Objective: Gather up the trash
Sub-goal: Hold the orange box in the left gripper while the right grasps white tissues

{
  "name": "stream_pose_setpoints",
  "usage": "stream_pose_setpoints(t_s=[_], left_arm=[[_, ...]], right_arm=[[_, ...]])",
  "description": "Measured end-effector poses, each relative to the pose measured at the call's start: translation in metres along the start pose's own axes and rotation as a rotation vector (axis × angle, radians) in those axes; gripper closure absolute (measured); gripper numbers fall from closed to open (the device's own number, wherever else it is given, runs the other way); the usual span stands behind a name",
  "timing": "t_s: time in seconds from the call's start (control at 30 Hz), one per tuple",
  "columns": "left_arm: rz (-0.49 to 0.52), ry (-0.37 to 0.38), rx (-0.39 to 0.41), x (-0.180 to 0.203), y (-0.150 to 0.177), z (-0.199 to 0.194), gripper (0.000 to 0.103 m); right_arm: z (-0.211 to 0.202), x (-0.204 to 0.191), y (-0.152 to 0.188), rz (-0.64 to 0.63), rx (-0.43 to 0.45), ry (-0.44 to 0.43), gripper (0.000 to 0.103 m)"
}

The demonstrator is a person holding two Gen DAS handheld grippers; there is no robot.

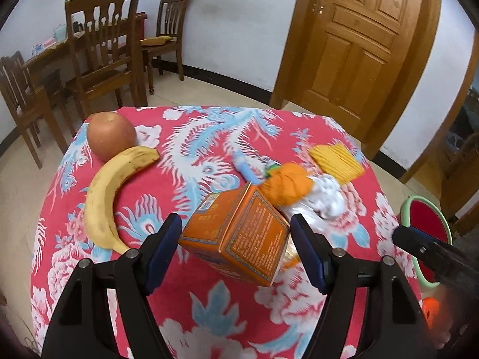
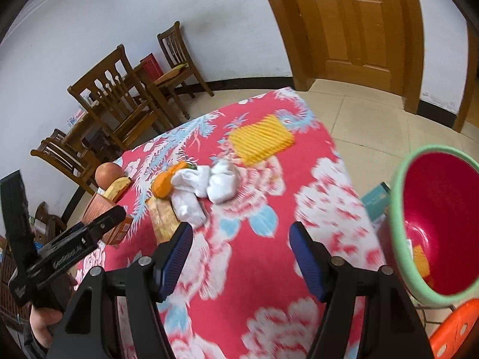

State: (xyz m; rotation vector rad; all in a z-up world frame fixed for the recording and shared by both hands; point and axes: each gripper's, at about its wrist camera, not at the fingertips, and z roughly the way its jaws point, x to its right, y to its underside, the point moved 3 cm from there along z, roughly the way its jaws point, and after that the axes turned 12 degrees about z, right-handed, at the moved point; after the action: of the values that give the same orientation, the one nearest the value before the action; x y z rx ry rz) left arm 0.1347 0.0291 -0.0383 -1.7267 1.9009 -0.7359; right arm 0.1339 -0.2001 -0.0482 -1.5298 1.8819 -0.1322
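Note:
An orange carton [image 1: 239, 233] lies tilted on the red flowered tablecloth [image 1: 167, 287]. My left gripper [image 1: 236, 224] is open, its pads on either side of the carton, not clamped. Behind the carton lie an orange wrapper [image 1: 287, 184], crumpled white tissue [image 1: 326, 200] and a yellow ridged sponge [image 1: 336, 161]. My right gripper [image 2: 241, 233] is open and empty above the cloth, in front of the tissue [image 2: 209, 185] and the sponge [image 2: 260, 139]. A red bin with a green rim [image 2: 434, 227] stands at the table's right side.
An apple [image 1: 110, 139] and a banana [image 1: 110, 191] lie at the table's left. A blue pen-like thing [image 1: 247, 170] lies mid-table. Wooden chairs [image 1: 104, 48] and a dining table stand behind left. A wooden door [image 1: 359, 39] is at the back. An orange stool [image 2: 455, 329] is below the bin.

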Motion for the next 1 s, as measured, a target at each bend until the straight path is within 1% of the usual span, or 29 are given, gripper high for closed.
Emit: stream_pose_setpoints(t_s=[0.17,0.4,0.47,0.5,0.57,0.63,0.67,0.7,0.73,0.83,1.0], left_arm=[[-0.033,-0.008,-0.016,-0.014,0.001,0.016,0.029],[-0.048,0.004,-0.016,-0.02,0.002,0.025,0.029],[-0.046,0.003,-0.015,-0.019,0.003,0.026,0.029],[-0.047,0.002,-0.017,-0.02,0.003,0.025,0.029],[-0.045,0.004,-0.02,-0.019,0.003,0.027,0.029],[-0.042,0.007,-0.023,-0.018,0.003,0.028,0.029],[-0.041,0.009,-0.023,-0.016,0.004,0.028,0.029],[-0.039,0.012,-0.023,-0.015,0.004,0.028,0.029],[-0.036,0.017,-0.021,-0.014,0.004,0.027,0.029],[-0.033,0.024,-0.018,-0.01,0.003,0.026,0.029],[-0.022,0.033,-0.008,-0.001,0.002,0.017,0.029]], right_arm=[[0.032,-0.016,-0.014,-0.025,-0.021,-0.005,0.033],[0.077,-0.033,-0.025,-0.057,-0.066,-0.001,0.034],[0.085,-0.034,-0.025,-0.063,-0.07,0.0,0.038],[0.089,-0.034,-0.025,-0.064,-0.075,0.002,0.042],[0.098,-0.034,-0.026,-0.061,-0.091,0.011,0.051],[0.105,-0.033,-0.025,-0.066,-0.106,0.015,0.067],[0.107,-0.033,-0.024,-0.072,-0.103,0.021,0.071],[0.107,-0.034,-0.024,-0.084,-0.094,0.029,0.077],[0.105,-0.035,-0.024,-0.092,-0.093,0.027,0.081],[0.097,-0.035,-0.022,-0.098,-0.094,0.016,0.084],[0.073,-0.03,-0.015,-0.09,-0.08,-0.015,0.085]])
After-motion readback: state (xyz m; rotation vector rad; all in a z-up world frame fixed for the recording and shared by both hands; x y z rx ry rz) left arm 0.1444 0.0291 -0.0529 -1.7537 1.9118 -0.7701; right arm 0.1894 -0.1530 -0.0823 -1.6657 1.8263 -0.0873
